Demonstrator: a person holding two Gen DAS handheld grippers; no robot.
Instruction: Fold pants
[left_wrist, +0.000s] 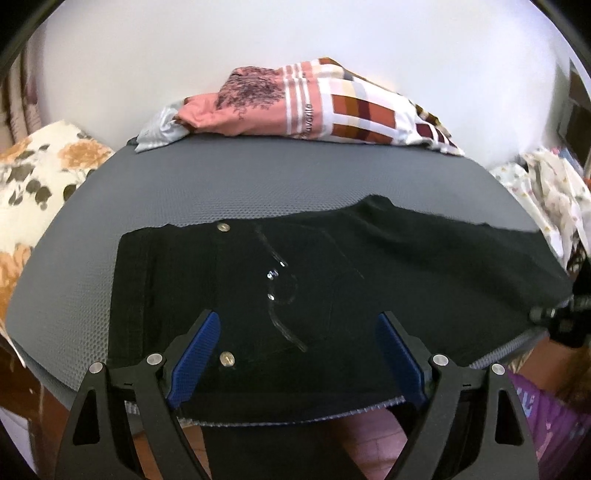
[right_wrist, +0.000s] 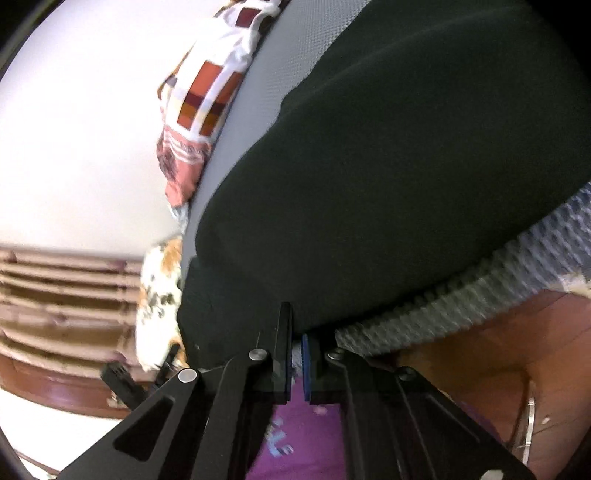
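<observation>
A grey, dimple-textured padded counter (left_wrist: 258, 192) stands against a plain white wall (left_wrist: 295, 33). The black denim pants (left_wrist: 332, 266) lie flat across its near half, waistband to the left, two metal buttons showing, the legs stretching right. At the far edge rests a heap of pink, white and rust-checked folded cloth (left_wrist: 317, 103). A floral cream-and-orange cushion (left_wrist: 40, 177) sits off the left end, and pale patterned fabric (left_wrist: 546, 192) off the right.

The left gripper (left_wrist: 299, 325) hangs spread wide above the waist area, touching nothing. The right gripper (right_wrist: 295, 343) is pressed together at the counter's near edge, just under the pants' hem; whether cloth is pinched cannot be told.
</observation>
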